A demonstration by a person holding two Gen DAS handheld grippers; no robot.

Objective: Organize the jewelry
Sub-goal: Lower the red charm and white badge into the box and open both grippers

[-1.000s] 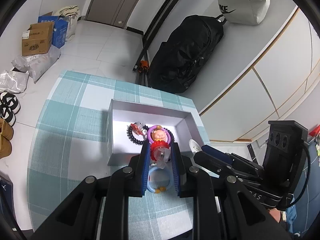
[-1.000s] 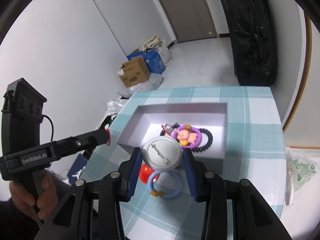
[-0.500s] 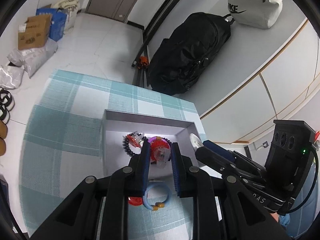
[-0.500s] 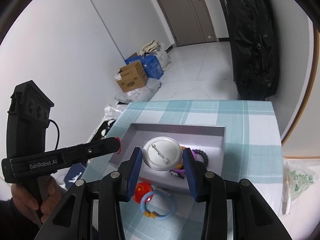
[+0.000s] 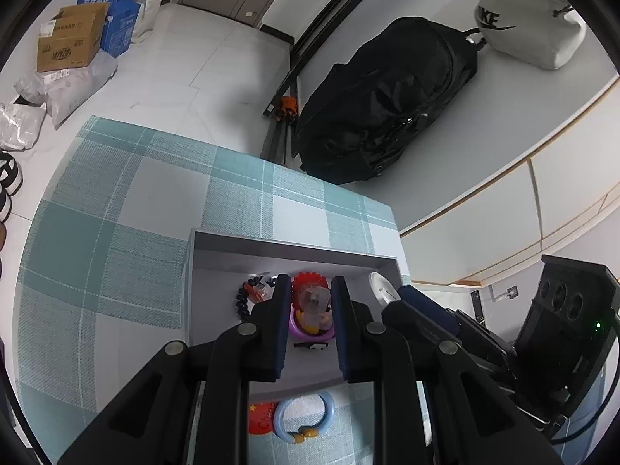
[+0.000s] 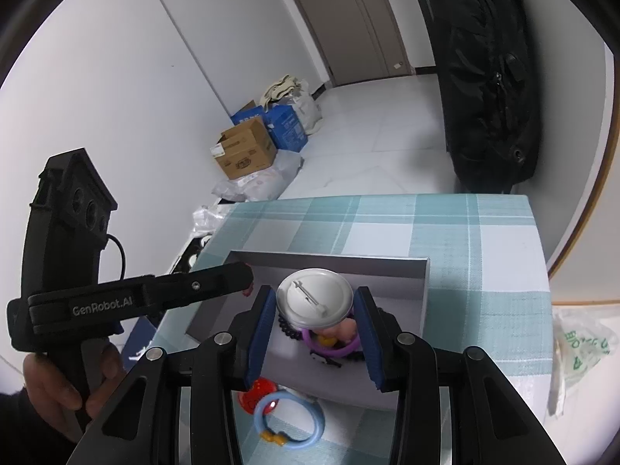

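Releasing early drops the red brooch [image 5: 310, 302] clamped in the left gripper [image 5: 306, 310], or the pin badge [image 6: 314, 299] clamped in the right gripper [image 6: 314, 333], onto the near wall of the grey box [image 6: 425, 283] at 6 o'clock.

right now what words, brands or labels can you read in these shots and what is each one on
"GenRobot.AI" on the arm of the left gripper, in the right wrist view.
"IKE", with a swoosh below, on the pale bag; the first letter is hidden.
Brown cardboard box: printed logo and a label, too small to read.
Blue box: white print, too blurred to read.
Plastic bag: green print, not legible.
Red badge: yellow marks, unreadable.
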